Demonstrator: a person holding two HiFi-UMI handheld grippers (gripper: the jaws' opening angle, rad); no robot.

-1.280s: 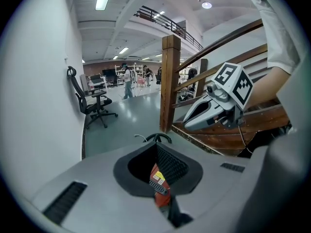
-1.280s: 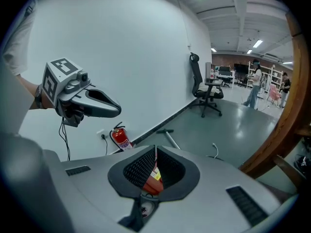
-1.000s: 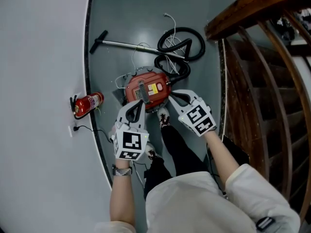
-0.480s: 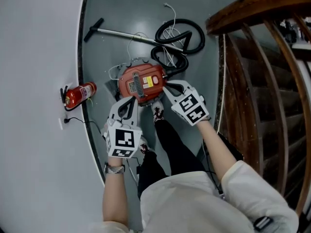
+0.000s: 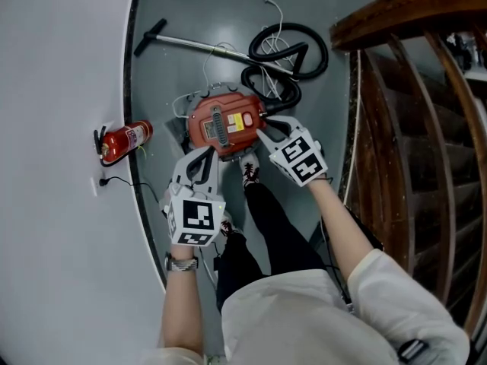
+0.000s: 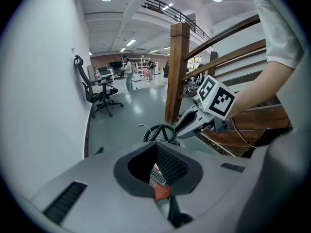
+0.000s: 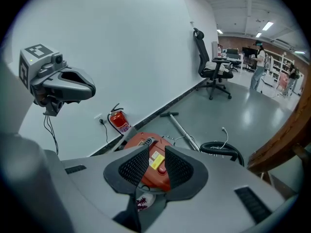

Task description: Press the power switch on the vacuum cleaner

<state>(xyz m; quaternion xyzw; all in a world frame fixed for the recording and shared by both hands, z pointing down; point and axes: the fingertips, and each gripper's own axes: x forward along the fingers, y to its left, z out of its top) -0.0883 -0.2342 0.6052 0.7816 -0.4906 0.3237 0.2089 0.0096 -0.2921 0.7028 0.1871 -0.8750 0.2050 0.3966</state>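
Observation:
The red vacuum cleaner (image 5: 223, 126) lies on the grey floor with a yellow label on its top, just beyond my shoes. My right gripper (image 5: 262, 131) hangs at its right side, tips close over the edge of the body. Its jaws have just been opening and now stand open, and the vacuum (image 7: 154, 165) shows through the gap with nothing gripped. My left gripper (image 5: 203, 158) hovers at the vacuum's near-left corner. Its pads meet at the tips on nothing, and a sliver of the vacuum (image 6: 160, 192) shows below them. I cannot make out the power switch with certainty.
A black hose (image 5: 285, 59) coils behind the vacuum, with a metal wand (image 5: 198, 46) and loose cable beside it. A red fire extinguisher (image 5: 125, 140) stands by the curved white wall (image 5: 61, 128). A wooden stair railing (image 5: 396, 128) bounds the right side.
Both grippers have sunk toward the vacuum, the right one more. The right gripper's jaws, shut before, have parted. The left gripper stays shut.

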